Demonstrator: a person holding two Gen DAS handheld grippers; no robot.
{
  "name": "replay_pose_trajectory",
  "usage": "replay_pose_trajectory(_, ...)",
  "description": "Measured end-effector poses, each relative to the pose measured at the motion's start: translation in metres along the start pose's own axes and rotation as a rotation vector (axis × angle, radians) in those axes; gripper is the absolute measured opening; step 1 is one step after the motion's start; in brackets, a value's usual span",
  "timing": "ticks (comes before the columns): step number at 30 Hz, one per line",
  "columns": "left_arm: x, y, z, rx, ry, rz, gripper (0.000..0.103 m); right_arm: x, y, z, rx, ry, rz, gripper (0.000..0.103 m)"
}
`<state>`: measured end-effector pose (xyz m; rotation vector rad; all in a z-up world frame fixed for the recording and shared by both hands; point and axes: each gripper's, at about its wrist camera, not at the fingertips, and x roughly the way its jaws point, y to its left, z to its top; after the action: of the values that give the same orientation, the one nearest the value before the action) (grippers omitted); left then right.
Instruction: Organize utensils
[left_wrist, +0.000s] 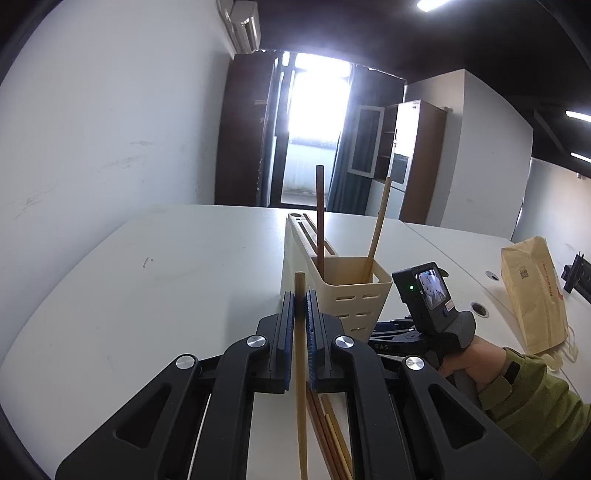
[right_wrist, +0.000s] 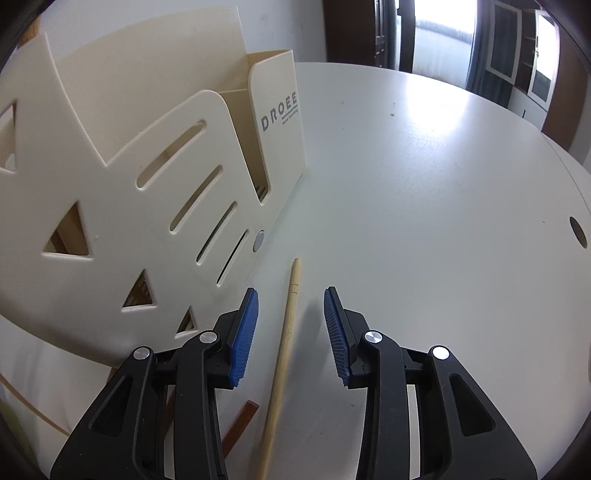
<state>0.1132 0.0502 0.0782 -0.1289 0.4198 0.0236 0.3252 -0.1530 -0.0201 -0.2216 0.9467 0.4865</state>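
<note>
Leftmost, the left gripper (left_wrist: 300, 306) is clamped on a pale chopstick (left_wrist: 301, 369) that stands nearly upright between its blue pads, with a loose bundle of chopsticks (left_wrist: 332, 439) lying on the white table (left_wrist: 166, 277) just under it. Directly ahead stands the cream utensil holder (left_wrist: 343, 291), a dark chopstick (left_wrist: 320, 218) and a light chopstick (left_wrist: 378, 225) already leaning in its slotted cup. Further right, beside the holder's wall, the right gripper (right_wrist: 291, 325) hangs with jaws parted over another bamboo chopstick (right_wrist: 284, 354) flat on the table, pads not touching it; a yellow paper bag (left_wrist: 532, 291) lies well apart.
</note>
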Motion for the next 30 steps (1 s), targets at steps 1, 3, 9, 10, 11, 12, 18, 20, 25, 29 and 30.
replay_pose_trajectory(1,0.001,0.000,0.000,-0.001,0.002,0.000,0.006,0.005,0.001,-0.002,-0.004,0.007,0.000,0.033)
replay_pose_trajectory(3,0.002,-0.001,-0.001,0.001,0.008,-0.001,0.006,0.008,0.004,-0.005,-0.017,0.010,-0.007,0.030)
replay_pose_trajectory(9,0.003,-0.002,-0.001,0.009,0.012,-0.007,0.006,0.010,0.007,-0.007,-0.024,0.018,-0.046,0.015)
replay_pose_trajectory(10,0.003,-0.003,-0.001,0.010,0.013,-0.005,0.006,0.012,0.006,-0.004,-0.024,0.020,-0.051,0.010)
replay_pose_trajectory(11,0.004,-0.003,-0.001,0.011,0.015,-0.005,0.006,0.012,0.006,-0.005,-0.023,0.022,-0.047,0.008)
replay_pose_trajectory(12,0.004,-0.003,-0.001,0.012,0.017,-0.006,0.006,0.013,0.005,-0.006,-0.019,0.024,-0.040,0.007)
replay_pose_trajectory(18,0.002,-0.006,-0.002,0.018,0.010,-0.017,0.006,0.004,-0.004,-0.011,0.013,0.007,-0.031,0.005)
replay_pose_trajectory(20,-0.001,-0.006,-0.001,0.018,0.001,-0.021,0.006,-0.010,-0.008,-0.010,0.029,-0.026,-0.023,0.005)
replay_pose_trajectory(25,-0.012,-0.005,0.003,0.004,-0.033,-0.024,0.006,-0.053,-0.018,-0.005,0.076,-0.143,-0.015,0.005)
replay_pose_trajectory(29,-0.020,-0.008,0.007,0.001,-0.058,-0.028,0.006,-0.090,-0.015,-0.003,0.083,-0.243,-0.017,0.005)
replay_pose_trajectory(30,-0.022,-0.009,0.008,0.001,-0.064,-0.029,0.006,-0.100,-0.015,-0.004,0.088,-0.271,-0.016,0.005)
